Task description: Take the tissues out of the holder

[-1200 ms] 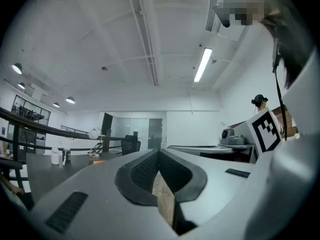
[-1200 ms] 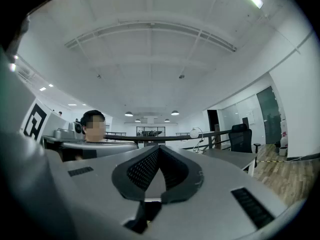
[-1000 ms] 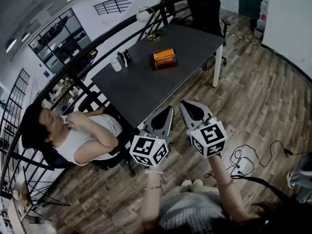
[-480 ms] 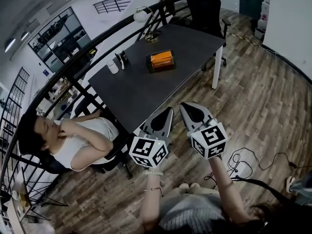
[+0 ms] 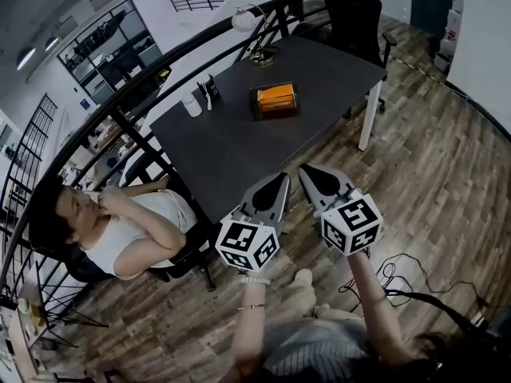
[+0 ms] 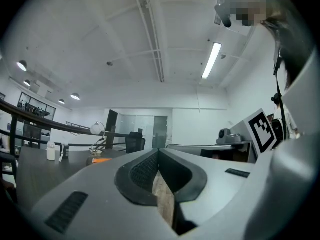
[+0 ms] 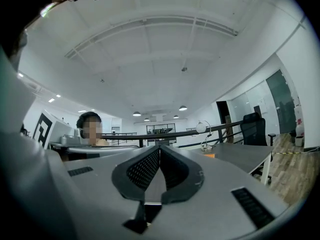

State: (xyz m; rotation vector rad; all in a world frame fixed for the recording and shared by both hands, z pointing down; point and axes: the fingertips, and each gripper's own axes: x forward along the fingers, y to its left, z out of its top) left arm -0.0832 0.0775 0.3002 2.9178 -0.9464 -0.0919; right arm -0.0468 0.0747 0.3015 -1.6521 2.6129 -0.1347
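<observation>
Left gripper [image 5: 279, 179] and right gripper [image 5: 304, 168] are side by side at the near end of the dark table [image 5: 231, 150], both pointing level toward it. Each has its jaws closed tip to tip with nothing between them. The tissue holder [image 5: 275, 100] sits well beyond them on the far half of the table, with orange tissues [image 5: 276, 94] showing in its top. A desk lamp [image 5: 254, 32] stands at the far edge. A small white container [image 5: 190, 105], perhaps a bottle, is at the left edge. A seated person [image 5: 128, 226] is at the near left, and an office chair [image 5: 355, 14] is beyond the table.
</observation>
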